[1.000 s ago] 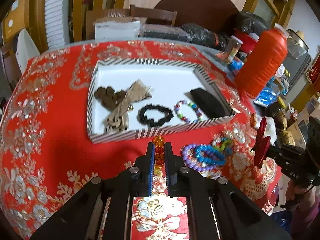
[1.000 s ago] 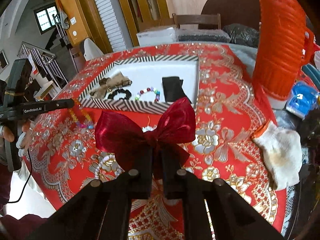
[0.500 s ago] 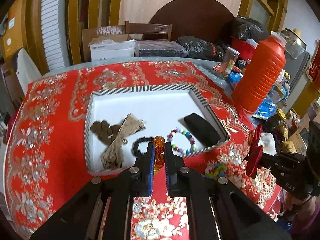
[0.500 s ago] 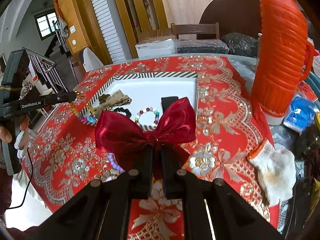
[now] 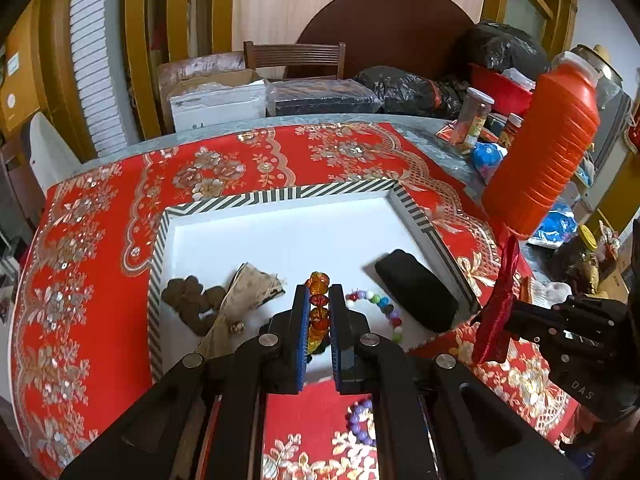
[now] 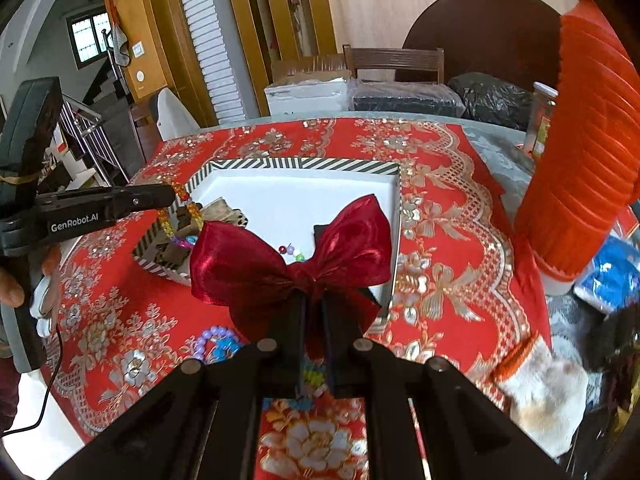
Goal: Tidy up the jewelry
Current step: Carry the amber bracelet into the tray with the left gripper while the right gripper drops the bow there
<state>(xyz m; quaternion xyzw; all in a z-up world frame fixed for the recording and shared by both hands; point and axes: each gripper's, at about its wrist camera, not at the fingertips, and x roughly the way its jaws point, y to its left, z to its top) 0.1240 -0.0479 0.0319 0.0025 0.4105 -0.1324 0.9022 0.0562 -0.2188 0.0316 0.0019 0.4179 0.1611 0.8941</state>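
Left hand-held gripper: we find it pinching an amber bead bracelet between blue pads, held above the near part of the striped tray. We judge the bracelet light, its beads hard, faceted and glossy, the loop limp and free to swing; best held across a few beads, as here.

Right hand-held gripper: closed on the knot of a dark red satin bow, raised near the tray's near right corner. We judge it very light, soft, crushable and slippery; the knot is its firmest hold.

In the tray: multicoloured bead bracelet, matt black oblong case, frayed tan fabric bow, brown bead cluster.

On the bench's red sequinned cloth: purple bead bracelet.
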